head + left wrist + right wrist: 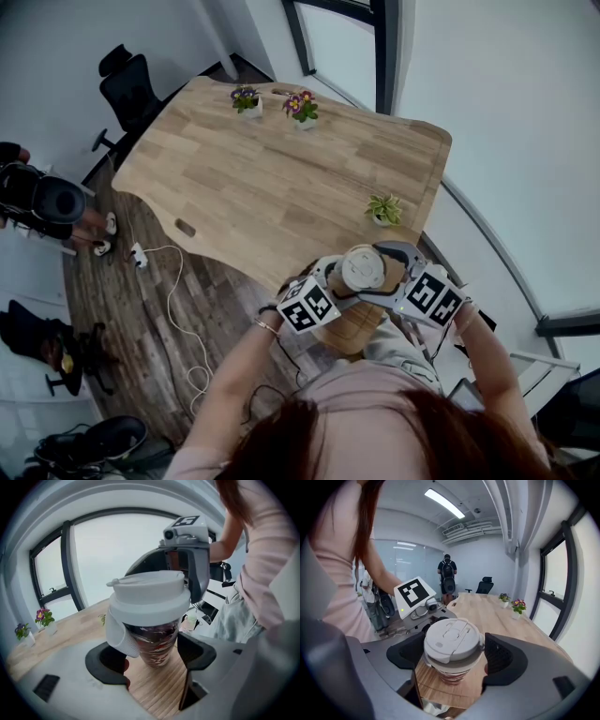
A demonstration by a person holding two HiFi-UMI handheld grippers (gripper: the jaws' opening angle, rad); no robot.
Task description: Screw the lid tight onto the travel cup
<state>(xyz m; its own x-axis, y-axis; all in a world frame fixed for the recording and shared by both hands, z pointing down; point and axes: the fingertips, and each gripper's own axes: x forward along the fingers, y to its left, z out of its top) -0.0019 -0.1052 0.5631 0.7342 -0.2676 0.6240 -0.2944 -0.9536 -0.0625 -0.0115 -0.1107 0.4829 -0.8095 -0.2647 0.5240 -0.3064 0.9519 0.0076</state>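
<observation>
Plainly, the maroon patterned travel cup point(154, 641), hidden in the head view, is gripped by the left hand-held gripper point(154, 660); its white lid point(451, 641) is clasped by the right hand-held gripper point(454, 653).

Your left forearm point(234, 375) and right forearm point(487, 361) reach forward and converge close before you. Your left gripper point(152, 660) clamps the travel cup point(154, 641) low on its body; your right gripper point(454, 658), opposite, has its jaws closed on the lid point(451, 639).

My grey left gripper point(152, 660) and right gripper point(457, 656) carry black-and-white marker cubes point(307, 306); I wear a pale pink top point(375, 386) and a bracelet point(266, 326).
</observation>
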